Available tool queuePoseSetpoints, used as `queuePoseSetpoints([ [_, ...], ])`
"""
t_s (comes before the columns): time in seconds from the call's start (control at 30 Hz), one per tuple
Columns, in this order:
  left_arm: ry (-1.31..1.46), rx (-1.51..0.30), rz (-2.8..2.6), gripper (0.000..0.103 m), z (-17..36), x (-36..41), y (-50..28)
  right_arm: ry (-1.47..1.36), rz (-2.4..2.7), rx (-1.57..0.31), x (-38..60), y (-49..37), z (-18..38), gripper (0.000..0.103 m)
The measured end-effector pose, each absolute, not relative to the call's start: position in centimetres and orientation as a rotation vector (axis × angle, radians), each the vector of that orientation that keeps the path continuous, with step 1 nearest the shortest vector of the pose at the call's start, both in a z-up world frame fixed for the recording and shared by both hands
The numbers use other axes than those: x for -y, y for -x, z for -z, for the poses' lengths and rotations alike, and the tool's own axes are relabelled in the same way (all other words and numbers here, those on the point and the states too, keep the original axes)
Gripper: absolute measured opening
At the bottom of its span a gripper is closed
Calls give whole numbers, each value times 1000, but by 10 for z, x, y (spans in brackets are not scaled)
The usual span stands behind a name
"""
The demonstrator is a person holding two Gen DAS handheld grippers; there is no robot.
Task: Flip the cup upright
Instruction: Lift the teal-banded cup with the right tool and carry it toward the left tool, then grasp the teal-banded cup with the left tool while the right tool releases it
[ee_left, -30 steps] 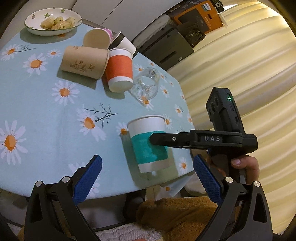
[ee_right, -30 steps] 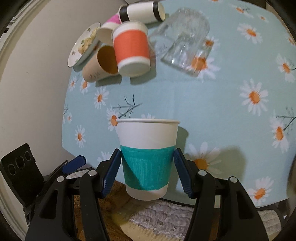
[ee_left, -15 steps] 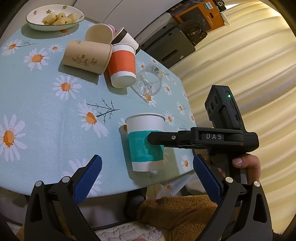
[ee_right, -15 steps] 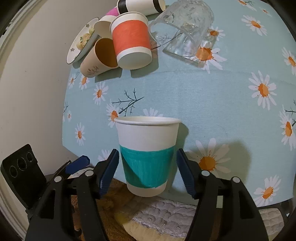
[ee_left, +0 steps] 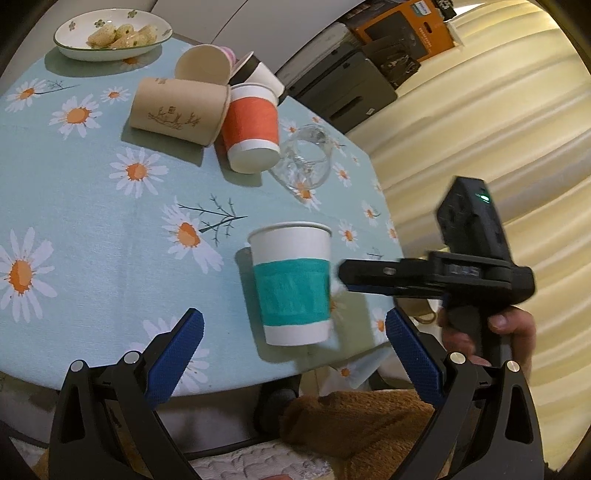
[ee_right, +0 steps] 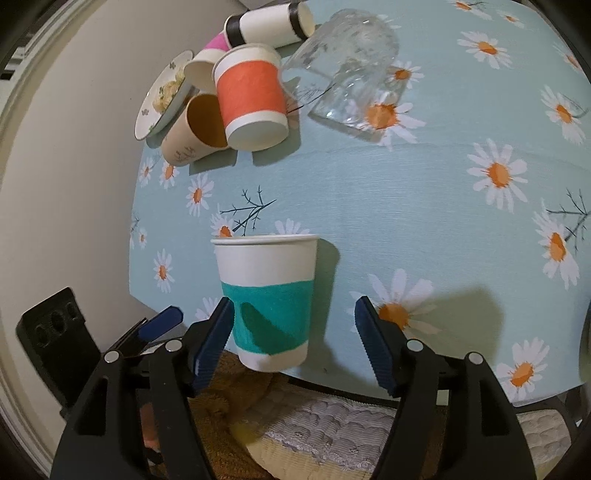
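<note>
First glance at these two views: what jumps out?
The teal-banded cup stands upright near the table's front edge, between the open fingers of the right gripper. Behind it, a pile of tipped cups, the orange-banded cup foremost, lies beside an overturned glass. The left gripper is open.

- The orange and black box [ee_left: 402, 27], standing behind the far edge of the worktop, has a small white logo at its top corner, too small to read.
- The right gripper's [ee_left: 436, 275] side carries white letters, blurred and unreadable.
- The brown cup [ee_left: 177, 110] shows only a drawn plant sprig, no words.
</note>
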State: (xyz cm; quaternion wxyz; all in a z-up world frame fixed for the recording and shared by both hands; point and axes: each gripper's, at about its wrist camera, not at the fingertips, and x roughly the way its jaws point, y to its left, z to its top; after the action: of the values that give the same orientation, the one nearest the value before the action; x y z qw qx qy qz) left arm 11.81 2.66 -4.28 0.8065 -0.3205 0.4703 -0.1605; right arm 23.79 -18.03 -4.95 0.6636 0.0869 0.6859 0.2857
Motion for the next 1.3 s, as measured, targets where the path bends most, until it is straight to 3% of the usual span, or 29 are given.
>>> queuePoseSetpoints([
  [0.53, 605, -1134, 296, 95, 54, 13, -164, -270, -669, -1395, 248, -206, 6, 68],
  [1.07, 500, -1235, 219, 63, 66, 37, -184, -335, -726, -1316, 265, -195, 12, 68],
  [1.3, 468, -1220, 228, 62, 63, 41, -182, -365, -733, -1338, 269, -194, 19, 68],
])
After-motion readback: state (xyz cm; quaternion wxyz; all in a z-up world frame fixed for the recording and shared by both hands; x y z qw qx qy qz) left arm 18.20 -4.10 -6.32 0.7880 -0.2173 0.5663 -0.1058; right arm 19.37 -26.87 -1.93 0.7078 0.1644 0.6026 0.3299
